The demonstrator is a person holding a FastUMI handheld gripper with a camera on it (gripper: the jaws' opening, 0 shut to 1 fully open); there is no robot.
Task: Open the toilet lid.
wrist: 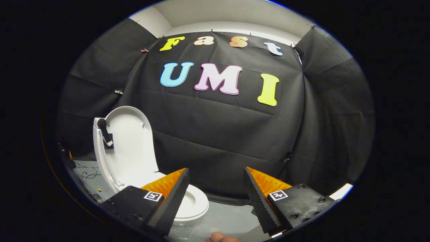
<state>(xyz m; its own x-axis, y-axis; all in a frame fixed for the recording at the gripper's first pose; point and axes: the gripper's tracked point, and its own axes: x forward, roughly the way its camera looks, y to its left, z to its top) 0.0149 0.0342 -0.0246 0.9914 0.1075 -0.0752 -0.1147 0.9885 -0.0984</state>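
Gripper (216,186) fingers apart, nothing between them, not touching anything. A fingertip, probably the person's hand (221,238), peeks in just below the gap. Toilet (191,205) sits beyond the left finger, seat partly hidden behind it. Toilet lid (132,144) stands raised upright, ahead and left of the fingers, well apart. Grey floor (231,218) under the gap.

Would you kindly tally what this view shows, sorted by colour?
White: 2, the raised toilet lid and the seat
Black: 1, the handle on the lid
Black and orange: 1, the open claw, holding nothing
Total: 4
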